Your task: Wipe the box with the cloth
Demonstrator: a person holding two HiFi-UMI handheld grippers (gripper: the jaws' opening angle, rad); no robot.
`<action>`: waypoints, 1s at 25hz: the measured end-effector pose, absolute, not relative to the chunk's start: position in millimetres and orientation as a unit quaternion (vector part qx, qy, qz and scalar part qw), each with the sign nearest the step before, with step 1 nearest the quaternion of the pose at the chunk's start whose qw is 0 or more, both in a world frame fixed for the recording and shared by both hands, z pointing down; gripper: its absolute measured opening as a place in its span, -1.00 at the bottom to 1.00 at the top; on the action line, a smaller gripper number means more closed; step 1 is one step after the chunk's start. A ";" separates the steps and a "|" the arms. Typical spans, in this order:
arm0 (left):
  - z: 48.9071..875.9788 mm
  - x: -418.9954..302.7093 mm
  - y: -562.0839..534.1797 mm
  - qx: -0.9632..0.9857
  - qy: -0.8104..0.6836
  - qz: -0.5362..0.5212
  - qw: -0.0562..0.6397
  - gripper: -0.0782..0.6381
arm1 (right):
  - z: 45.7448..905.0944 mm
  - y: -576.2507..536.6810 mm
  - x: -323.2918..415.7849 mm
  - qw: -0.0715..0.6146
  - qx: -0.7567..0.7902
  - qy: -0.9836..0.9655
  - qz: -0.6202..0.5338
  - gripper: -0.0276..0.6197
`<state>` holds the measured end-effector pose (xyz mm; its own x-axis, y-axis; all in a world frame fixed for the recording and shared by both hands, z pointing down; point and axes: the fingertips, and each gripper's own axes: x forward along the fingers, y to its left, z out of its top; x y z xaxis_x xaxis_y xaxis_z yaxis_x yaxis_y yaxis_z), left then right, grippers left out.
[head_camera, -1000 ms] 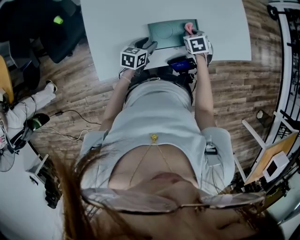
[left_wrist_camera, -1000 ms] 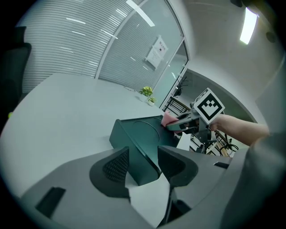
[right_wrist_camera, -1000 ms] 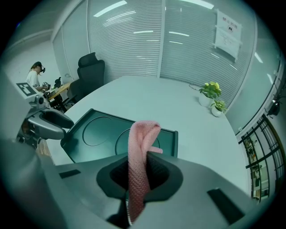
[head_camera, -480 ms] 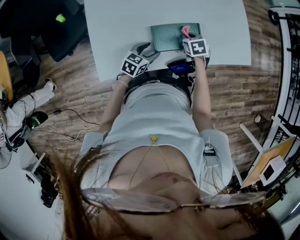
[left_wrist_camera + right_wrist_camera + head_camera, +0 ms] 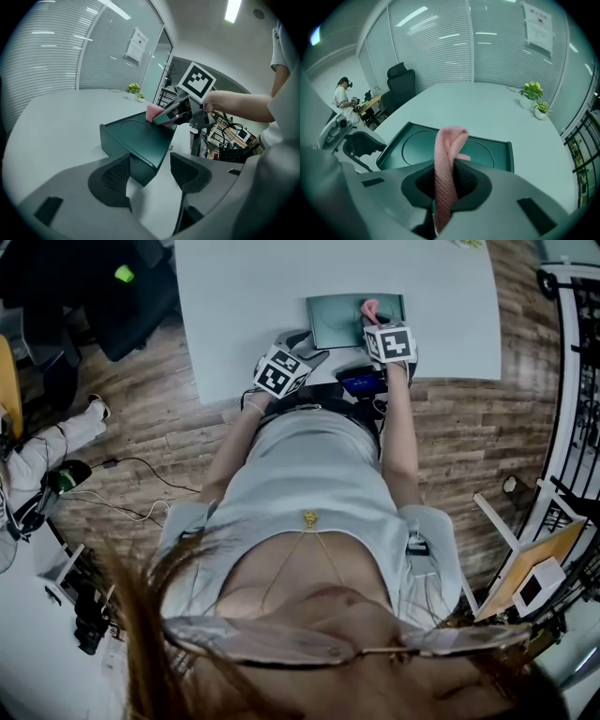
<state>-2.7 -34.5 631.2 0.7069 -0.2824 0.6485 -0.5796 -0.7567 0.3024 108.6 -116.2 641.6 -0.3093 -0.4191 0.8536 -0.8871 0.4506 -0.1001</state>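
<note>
Cloth [image 5: 448, 157] pink, knitted, box [image 5: 488, 151] dark green, flat

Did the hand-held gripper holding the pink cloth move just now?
Yes. The right hand-held gripper and cloth slid left across the box, away from its right edge.

**Clearance around the box on the table**

Head view; clock directions are taken from the box [image 5: 333, 320]. From 9 through 12 to 2 o'clock the table [image 5: 244, 287] lies bare and open to a gripper's passage. Only small potted plants [image 5: 469, 243] stand at its far edge, well apart. The right gripper [image 5: 375, 320], clamped on the cloth [image 5: 371, 306], occupies the box's 3 o'clock end. At 8 o'clock the left gripper [image 5: 307, 341], whose jaws have just been opening, straddles the box's near corner without pressing. A dark device [image 5: 361, 382] blocks the table edge at 6 o'clock.
</note>
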 end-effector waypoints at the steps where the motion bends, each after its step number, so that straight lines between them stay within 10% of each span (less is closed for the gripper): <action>1: 631.9 -2.3 -34.3 0.889 -0.243 0.300 0.248 -0.03 | 641.2 -115.6 108.7 0.394 0.434 -0.754 0.296 -0.79; 25: 633.6 1.4 -38.4 0.884 -0.249 0.310 0.245 -0.03 | 639.1 -107.3 67.4 0.370 0.391 -0.786 0.303 -0.79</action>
